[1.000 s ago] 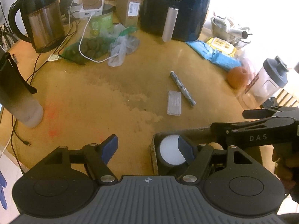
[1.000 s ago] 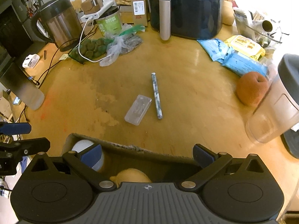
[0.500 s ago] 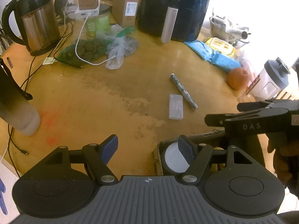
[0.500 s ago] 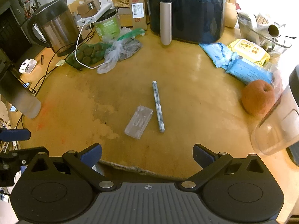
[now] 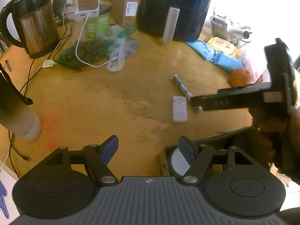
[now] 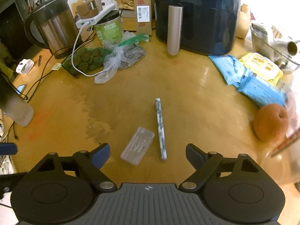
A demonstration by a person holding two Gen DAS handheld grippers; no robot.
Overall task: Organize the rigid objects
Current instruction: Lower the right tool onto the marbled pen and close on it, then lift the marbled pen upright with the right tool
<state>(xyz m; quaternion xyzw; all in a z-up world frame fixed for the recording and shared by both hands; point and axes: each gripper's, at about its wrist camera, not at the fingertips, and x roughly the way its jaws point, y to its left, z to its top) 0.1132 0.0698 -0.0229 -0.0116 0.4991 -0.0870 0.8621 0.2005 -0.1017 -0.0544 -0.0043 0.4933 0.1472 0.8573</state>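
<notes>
Left gripper (image 5: 148,149) is tilting down, jaws apart, empty, beside the box (image 5: 187,144). Right gripper (image 6: 147,154) is tilting over case (image 6: 137,148) and pen (image 6: 160,128), jaws just narrowing, gripping nothing. Only the left view is showing the box.

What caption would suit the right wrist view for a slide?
Open right gripper, its jaws just narrowing, above a clear plastic case and marbled pen on the wooden table.

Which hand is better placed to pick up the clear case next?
Right. The right tongs, jaws just closing but empty, hang directly over the clear case beside the marbled pen. The left tongs sit open near the cardboard box, farther away.
</notes>
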